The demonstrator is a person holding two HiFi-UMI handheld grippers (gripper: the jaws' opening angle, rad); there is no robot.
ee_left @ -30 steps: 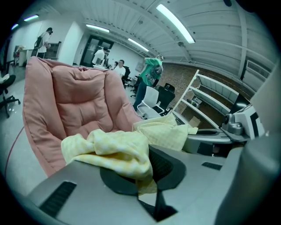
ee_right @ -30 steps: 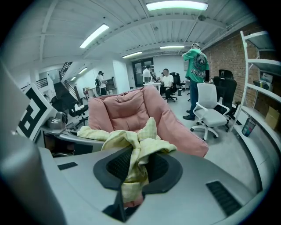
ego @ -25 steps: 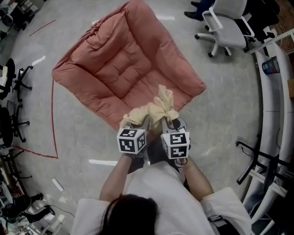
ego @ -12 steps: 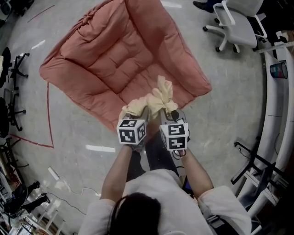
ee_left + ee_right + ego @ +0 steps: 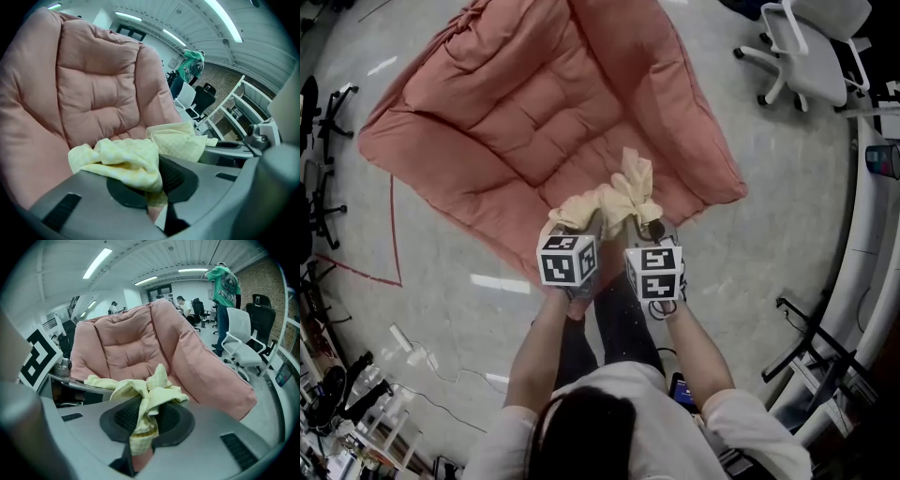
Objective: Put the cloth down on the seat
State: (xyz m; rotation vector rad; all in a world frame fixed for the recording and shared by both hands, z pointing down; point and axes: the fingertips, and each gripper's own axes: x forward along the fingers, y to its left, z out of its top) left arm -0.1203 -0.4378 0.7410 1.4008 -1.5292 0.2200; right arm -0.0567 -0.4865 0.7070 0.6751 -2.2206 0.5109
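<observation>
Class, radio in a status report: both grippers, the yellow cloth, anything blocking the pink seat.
Left gripper shut on cloth. Right gripper shut on cloth. Cloth bunched between them, over near rim of seat, unreleased. Nothing blocking seat.

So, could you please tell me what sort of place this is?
Probably an open-plan office or lab: a white swivel chair, long ceiling strip lights and a bare polished floor, where a large pink cushion seat lies.

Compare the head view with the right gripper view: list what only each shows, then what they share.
Only the head view: the person's forearms and red tape on the floor. Only the right gripper view: the jaws of the right gripper clamped on the cloth, and a person in green standing. Both: the pink seat, the cloth and a white chair.
</observation>
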